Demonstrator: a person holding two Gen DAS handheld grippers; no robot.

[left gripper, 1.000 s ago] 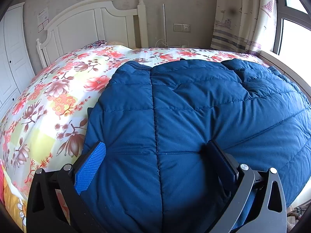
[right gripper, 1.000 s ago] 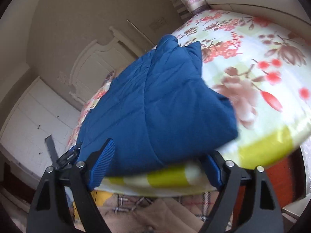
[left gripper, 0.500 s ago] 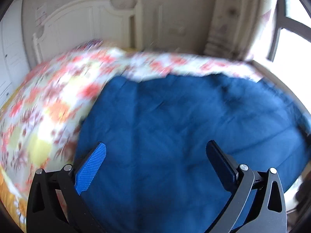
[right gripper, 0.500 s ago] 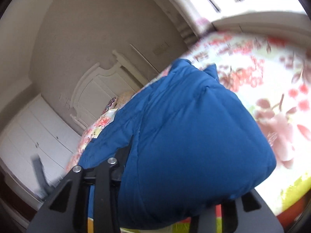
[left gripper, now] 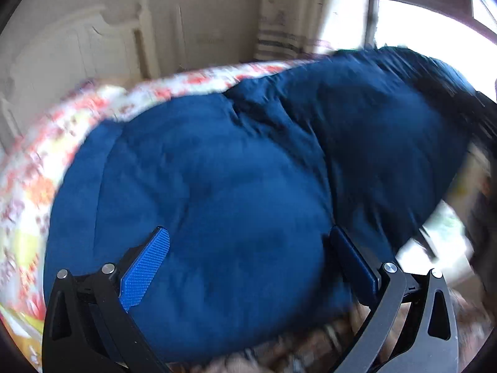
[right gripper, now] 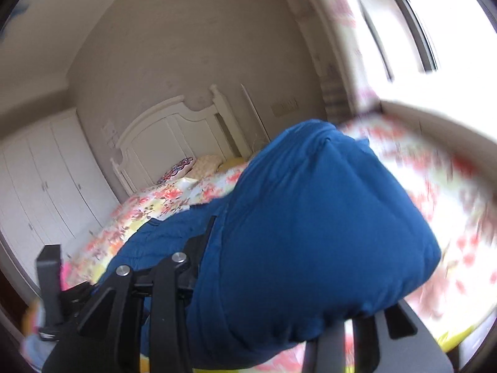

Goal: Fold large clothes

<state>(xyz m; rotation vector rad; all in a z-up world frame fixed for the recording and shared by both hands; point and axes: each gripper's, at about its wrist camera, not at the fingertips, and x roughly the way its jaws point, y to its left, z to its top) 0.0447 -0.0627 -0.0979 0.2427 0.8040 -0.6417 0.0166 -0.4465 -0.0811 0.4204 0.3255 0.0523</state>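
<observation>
Left wrist view shows the blue quilted down jacket (left gripper: 217,192) spread on the floral bedspread (left gripper: 28,168), filling the space straight ahead of the left gripper (left gripper: 248,264). That gripper stands wide, its blue pads apart over the near hem and closing on nothing. The jacket's long axis seems to run from the near hem away toward the white headboard (left gripper: 102,40), with the far right part of the fabric raised into a hump beside the window (left gripper: 428,9); motion blur hides the detail there.

In the right wrist view the right gripper (right gripper: 267,310) has its fingers drawn narrow and a thick bundle of the down jacket (right gripper: 310,233) bulges out between and above them, so it appears clamped on the garment's right edge, lifted off the bedspread (right gripper: 161,199). The right hand is therefore the one already engaged; the left is simply near the hem.

Judging from this, the fold turns on carrying the raised right side across toward the left half. Nothing lies on the jacket in that path; the white wardrobe (right gripper: 46,180) and pillows (right gripper: 198,164) are well apart.
</observation>
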